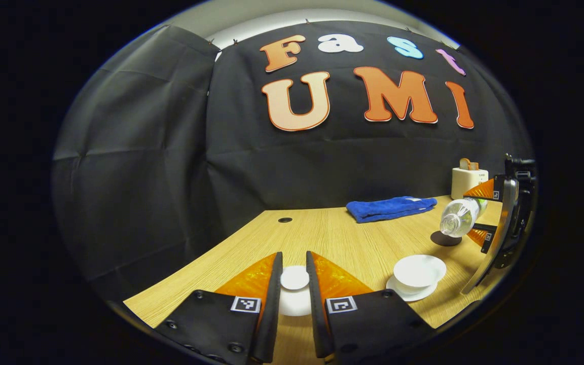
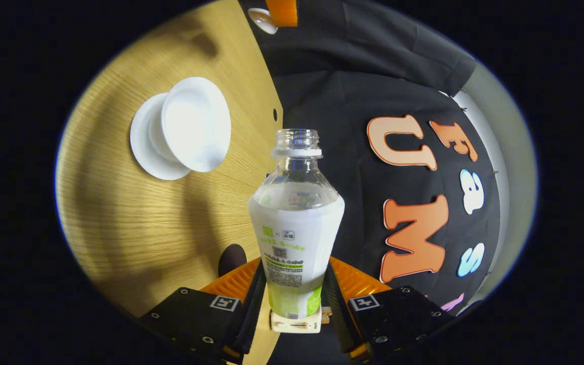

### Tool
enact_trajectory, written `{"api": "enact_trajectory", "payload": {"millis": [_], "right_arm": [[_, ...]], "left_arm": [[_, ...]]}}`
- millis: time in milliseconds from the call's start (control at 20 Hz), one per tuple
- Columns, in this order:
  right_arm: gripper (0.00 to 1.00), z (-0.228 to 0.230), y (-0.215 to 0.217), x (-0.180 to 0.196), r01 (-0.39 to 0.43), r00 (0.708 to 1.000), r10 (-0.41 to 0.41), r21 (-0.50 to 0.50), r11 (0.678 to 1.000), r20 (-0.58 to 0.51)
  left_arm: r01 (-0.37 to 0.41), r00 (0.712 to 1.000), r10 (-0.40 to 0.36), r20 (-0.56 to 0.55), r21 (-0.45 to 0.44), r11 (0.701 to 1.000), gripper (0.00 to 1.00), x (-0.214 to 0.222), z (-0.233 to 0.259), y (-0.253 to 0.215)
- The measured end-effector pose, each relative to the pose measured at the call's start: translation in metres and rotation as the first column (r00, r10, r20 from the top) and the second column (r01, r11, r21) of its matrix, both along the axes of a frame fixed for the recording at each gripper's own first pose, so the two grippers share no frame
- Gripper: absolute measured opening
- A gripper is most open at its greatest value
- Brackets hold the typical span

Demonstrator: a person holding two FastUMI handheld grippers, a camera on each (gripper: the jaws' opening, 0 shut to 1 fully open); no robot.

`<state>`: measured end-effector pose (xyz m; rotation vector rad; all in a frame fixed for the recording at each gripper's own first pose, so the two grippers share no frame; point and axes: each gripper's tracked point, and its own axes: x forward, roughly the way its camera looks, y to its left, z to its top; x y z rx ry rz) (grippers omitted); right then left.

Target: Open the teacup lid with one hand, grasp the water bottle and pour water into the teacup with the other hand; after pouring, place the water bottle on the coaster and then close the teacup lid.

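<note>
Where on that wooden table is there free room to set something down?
The widest bare patch of table lies between the cable hole, the blue towel and the lid in the left gripper. It is crowded at the far side: teacup, coaster, tilted water bottle, toaster.

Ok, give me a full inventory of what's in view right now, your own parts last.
lid: 1, white, held between the left claw's fingers.
teacup: 1, white, open, on its saucer.
saucer: 1, white, on the table.
water bottle: 1, clear, uncapped, tipped sideways in the right claw.
coaster: 1, dark, on the table below the bottle.
towel: 1, blue, folded, far side of the table.
toaster: 1, cream, behind the towel.
table: 1, light wood.
left claw: 1, shut on lid.
right claw: 1, shut on bottle.
</note>
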<state>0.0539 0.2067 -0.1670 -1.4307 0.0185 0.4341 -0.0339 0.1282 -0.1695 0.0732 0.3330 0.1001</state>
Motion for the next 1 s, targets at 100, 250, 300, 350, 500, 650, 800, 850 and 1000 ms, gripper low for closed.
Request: {"api": "enact_trajectory", "payload": {"millis": [100,250,300,350,500,650,800,850,1000], "right_arm": [[0.64,0.004,0.001,0.002,-0.022,0.999,0.024,-0.052,0.998,0.04],[0.64,0.013,0.003,0.01,-0.05,0.995,0.059,-0.113,0.992,0.077],[0.64,0.015,0.003,0.011,-0.058,0.994,0.07,-0.133,0.989,0.088],[0.64,0.016,0.005,0.012,-0.071,0.992,0.086,-0.151,0.986,0.097],[0.64,0.022,0.007,0.014,-0.089,0.986,0.114,-0.191,0.977,0.119],[0.64,0.022,0.009,0.012,-0.103,0.982,0.132,-0.206,0.973,0.133],[0.64,0.027,0.01,0.015,-0.121,0.976,0.159,-0.239,0.964,0.148],[0.65,0.029,0.011,0.014,-0.124,0.973,0.168,-0.253,0.959,0.16],[0.64,0.032,0.012,0.012,-0.129,0.963,0.187,-0.279,0.951,0.192]], "left_arm": [[-0.002,1.0,0.002,-0.003,-0.004,1.0,0.33,0.001,-0.001,0.002],[-0.002,1.0,0.002,-0.011,-0.005,1.0,0.33,-0.001,-0.004,0.006],[-0.003,1.0,0.003,-0.014,-0.004,1.0,0.33,-0.001,-0.005,0.007],[-0.005,1.0,0.005,-0.015,-0.004,1.0,0.33,-0.002,-0.005,0.009],[-0.01,1.0,0.01,-0.014,-0.006,1.0,0.33,-0.002,-0.004,0.011],[-0.008,1.0,0.008,-0.014,0.007,1.0,0.33,-0.004,-0.003,0.012],[-0.007,1.0,0.008,-0.012,0.009,1.0,0.33,-0.004,-0.002,0.014],[-0.008,1.0,0.008,-0.013,0.01,1.0,0.33,-0.005,-0.002,0.014],[-0.006,1.0,0.006,-0.012,0.011,1.0,0.33,-0.005,-0.002,0.014]]}}
